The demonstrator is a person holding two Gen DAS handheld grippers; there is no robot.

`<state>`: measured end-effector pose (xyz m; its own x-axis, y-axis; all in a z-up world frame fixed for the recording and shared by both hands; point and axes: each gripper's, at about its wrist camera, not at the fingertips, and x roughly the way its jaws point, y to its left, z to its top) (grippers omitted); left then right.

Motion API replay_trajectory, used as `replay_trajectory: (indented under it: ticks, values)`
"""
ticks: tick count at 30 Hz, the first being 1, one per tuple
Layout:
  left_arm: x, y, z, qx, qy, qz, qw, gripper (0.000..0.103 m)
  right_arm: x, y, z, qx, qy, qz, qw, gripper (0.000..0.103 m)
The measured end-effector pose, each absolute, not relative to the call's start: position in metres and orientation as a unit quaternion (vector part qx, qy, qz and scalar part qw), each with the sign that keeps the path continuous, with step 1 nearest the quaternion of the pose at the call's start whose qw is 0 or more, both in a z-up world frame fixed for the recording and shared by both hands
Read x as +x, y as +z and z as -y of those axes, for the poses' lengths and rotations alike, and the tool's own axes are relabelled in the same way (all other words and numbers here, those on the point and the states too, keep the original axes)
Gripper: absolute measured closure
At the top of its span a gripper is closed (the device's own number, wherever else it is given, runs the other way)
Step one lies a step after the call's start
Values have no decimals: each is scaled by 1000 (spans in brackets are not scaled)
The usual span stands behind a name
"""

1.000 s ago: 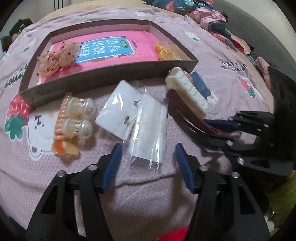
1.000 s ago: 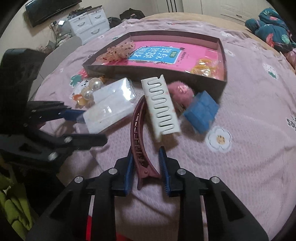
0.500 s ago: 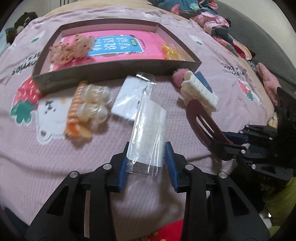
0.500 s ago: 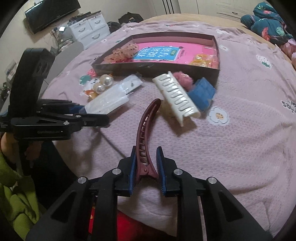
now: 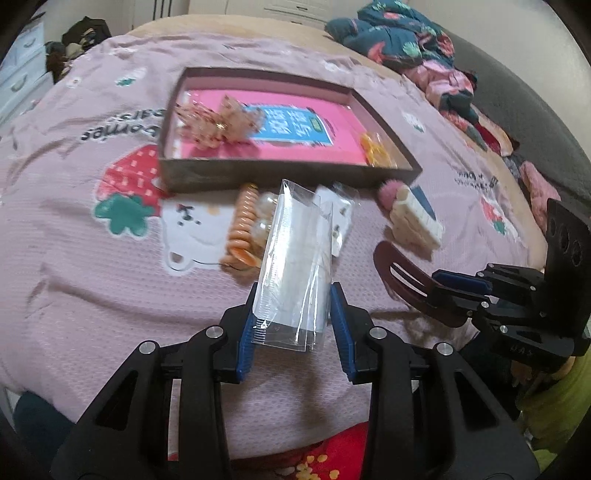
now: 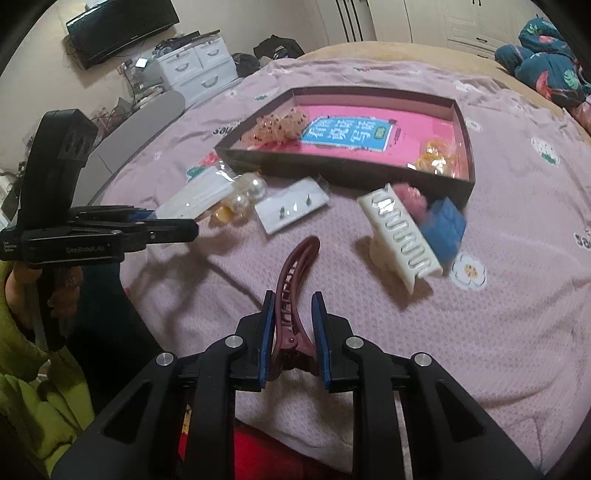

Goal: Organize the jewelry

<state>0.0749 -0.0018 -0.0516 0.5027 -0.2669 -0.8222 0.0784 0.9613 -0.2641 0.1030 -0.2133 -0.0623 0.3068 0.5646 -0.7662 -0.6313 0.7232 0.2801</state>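
My left gripper [image 5: 295, 314] is shut on a clear plastic packet [image 5: 295, 266] and holds it above the pink bedspread. My right gripper [image 6: 293, 317] is shut on a maroon hair clip [image 6: 295, 273], also lifted; the clip shows in the left wrist view [image 5: 406, 280]. A brown tray [image 5: 280, 173] with a pink book, a beaded scrunchie [image 5: 214, 122] and yellow bands [image 5: 376, 147] lies beyond. In front of it lie an orange coil tie [image 5: 242, 229], pearl ties [image 6: 247, 192], an earring card [image 6: 291, 208], a white claw clip [image 6: 402, 236], a pink pom-pom [image 6: 408, 194] and a blue box [image 6: 443, 225].
The bedspread [image 6: 480, 332] covers a bed. Folded clothes [image 5: 406, 40] lie at the far right. White drawers [image 6: 199, 66] and a TV [image 6: 118, 29] stand beyond the bed's left side. The person's green sleeve [image 6: 22, 369] is at the left.
Both grippers have closed on their items and lifted them off the bed, pulling back. The packet and the maroon clip now hang above the bedspread.
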Motion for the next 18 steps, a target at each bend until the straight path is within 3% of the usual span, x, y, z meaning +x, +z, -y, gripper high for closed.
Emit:
replay_trajectory:
  ticks: [6,7,18]
  values:
    - [76,-43,-15,-112,-88,-477,867,75,113,-64,205,-48,359,-465,808,86]
    - [76,-43,-17,-114,-87,-476,868,75,115,-67,203,-50,359,-470,805,91]
    - [81,-36,-22,-125,-91,-469,870,75,140,-97,180,-51,334,-503,796,91]
